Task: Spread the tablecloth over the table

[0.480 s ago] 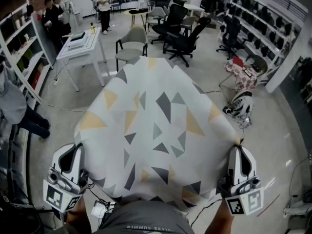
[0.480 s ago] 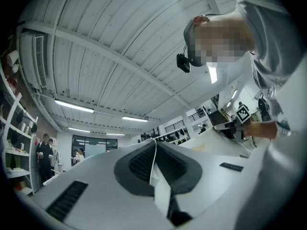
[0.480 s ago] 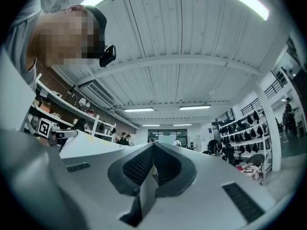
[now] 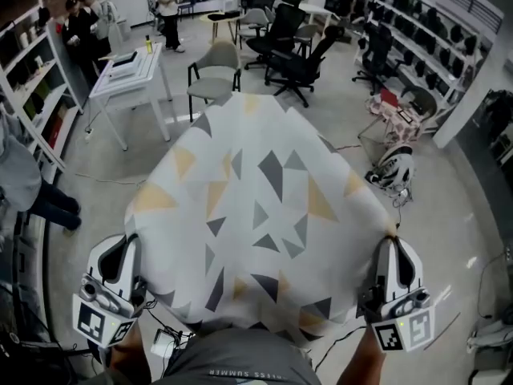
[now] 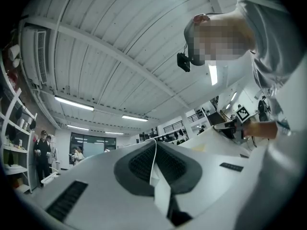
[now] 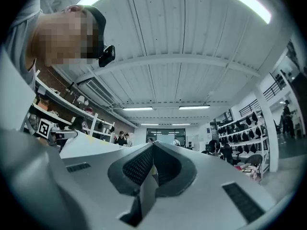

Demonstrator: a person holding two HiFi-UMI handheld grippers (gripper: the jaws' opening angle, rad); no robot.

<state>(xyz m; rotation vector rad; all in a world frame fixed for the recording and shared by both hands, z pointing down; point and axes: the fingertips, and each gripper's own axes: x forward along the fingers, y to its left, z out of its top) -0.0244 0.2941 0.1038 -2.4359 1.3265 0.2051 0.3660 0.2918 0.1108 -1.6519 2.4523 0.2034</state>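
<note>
I held a gripper in each hand, low down and close to my body. My left gripper was shut tight on the near left corner of the tablecloth. My right gripper was shut tight on the near right corner. In each gripper view the two dark pads were pressed together, with a thin fold of the white cloth pinched between them. Both grippers pointed a little bit up.

The tablecloth was white with grey, dark and yellow triangles on it. It was spread out wide in front of me, from my two grippers to its far edge. The middle was puffed up (like a big pillow). It hid whatever was under it, so I could not tell what it was over.

Past the far edge stood a grey chair. Some black office chairs were behind it. A white table stood well off to the left, and people stood at the back of the room near it. There were shelves on the left wall. On the right was a long rack with dark things on it.
</note>
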